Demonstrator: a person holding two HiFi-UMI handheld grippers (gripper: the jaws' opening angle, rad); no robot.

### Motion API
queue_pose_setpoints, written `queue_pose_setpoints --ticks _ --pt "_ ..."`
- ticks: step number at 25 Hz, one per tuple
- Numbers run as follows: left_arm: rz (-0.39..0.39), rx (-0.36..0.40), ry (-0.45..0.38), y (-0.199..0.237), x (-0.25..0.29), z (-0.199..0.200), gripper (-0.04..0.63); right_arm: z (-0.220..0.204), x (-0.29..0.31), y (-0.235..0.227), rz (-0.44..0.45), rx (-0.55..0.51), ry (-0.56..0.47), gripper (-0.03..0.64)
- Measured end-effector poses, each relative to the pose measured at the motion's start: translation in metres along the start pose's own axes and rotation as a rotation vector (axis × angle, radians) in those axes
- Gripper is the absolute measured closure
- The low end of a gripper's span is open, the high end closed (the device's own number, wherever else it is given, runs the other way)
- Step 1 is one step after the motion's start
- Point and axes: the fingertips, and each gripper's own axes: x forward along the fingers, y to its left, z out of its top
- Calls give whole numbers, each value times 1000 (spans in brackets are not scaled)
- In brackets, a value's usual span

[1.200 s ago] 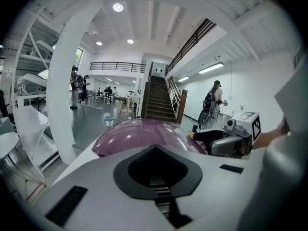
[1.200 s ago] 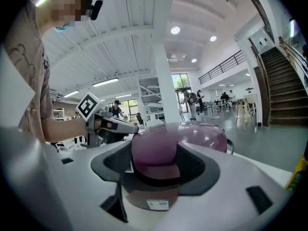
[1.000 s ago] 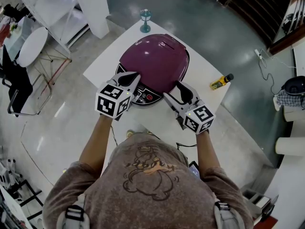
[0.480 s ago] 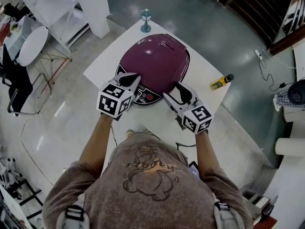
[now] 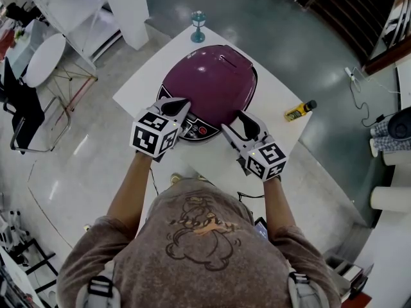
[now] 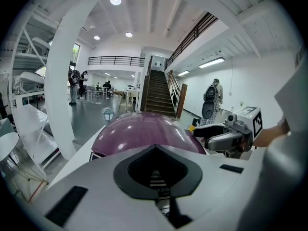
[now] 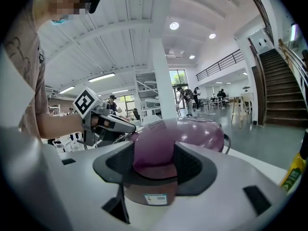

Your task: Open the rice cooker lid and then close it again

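Note:
The purple rice cooker [image 5: 212, 82] stands on the white table [image 5: 273, 101] with its domed lid down. My left gripper [image 5: 182, 102] rests at the cooker's front left, over the control panel [image 5: 196, 131], with its fingertips together. The left gripper view shows the dome [image 6: 144, 131] beyond the left gripper [image 6: 155, 147]. My right gripper [image 5: 241, 117] is at the front right rim, open; its jaws have just been closing. In the right gripper view the cooker's side [image 7: 192, 134] shows in the gap of the right gripper [image 7: 154, 149], and the pads do not press on it.
A yellow bottle [image 5: 298, 110] lies near the table's right edge. A teal goblet-shaped object [image 5: 198, 27] stands at the far corner. A white pillar [image 5: 125, 11], a round white table [image 5: 42, 59] and a black chair [image 5: 19, 114] stand on the floor to the left.
Both grippers stay where they were beside the cooker. The lid stays down.

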Motion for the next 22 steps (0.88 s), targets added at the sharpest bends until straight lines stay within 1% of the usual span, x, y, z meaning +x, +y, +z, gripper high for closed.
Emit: queue_pose_setpoints --ticks 8,13,16,22 --pt "13 -8 6 0 1 -1 577 -1 1 -1 -21 -12 12 387" --pt "6 -4 15 1 2 -3 577 -1 2 -2 -32 47 -12 391" --pt "2 -4 22 2 2 -4 577 -2 3 -1 -34 11 5 391" --pt "6 12 41 1 4 -4 577 -2 2 -3 -27 8 12 398"
